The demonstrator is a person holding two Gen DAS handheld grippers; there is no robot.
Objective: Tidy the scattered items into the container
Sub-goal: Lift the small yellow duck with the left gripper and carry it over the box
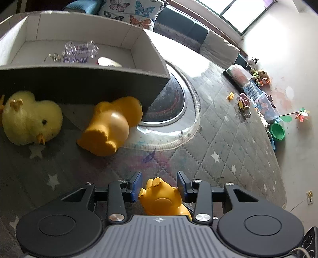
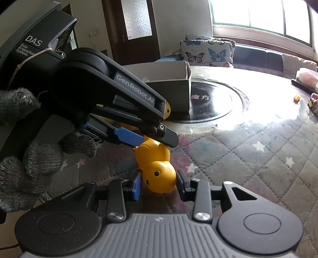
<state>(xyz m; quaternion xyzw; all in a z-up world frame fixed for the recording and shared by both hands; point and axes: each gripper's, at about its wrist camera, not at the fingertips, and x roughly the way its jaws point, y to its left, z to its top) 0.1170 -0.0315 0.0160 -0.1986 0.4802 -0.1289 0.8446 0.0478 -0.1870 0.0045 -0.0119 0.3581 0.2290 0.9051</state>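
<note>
Between both grippers on mat: small duck (image 2: 156, 168). Left gripper (image 1: 159, 187) pinches body, pads touching. Right gripper (image 2: 159, 182) straddles head, slight gaps, no hold. Likely light, hollow, smooth plastic, slippery; grip across flanks. Box (image 1: 127, 77) ahead.

A: Where does the left wrist view look from?

B: From low over the grey star-patterned quilted mat (image 1: 228, 139), along its own fingers, facing the open grey cardboard box (image 1: 127, 37) close ahead.

A: And the right wrist view?

B: Equally low, facing the bright window (image 2: 258, 17), the same box (image 2: 174, 87) farther off. Both views share the small glossy yellow rubber duck (image 1: 163, 198) (image 2: 157, 166), very near each lens, plus the butterfly-print cushion (image 1: 137, 12) (image 2: 206, 51).
</note>
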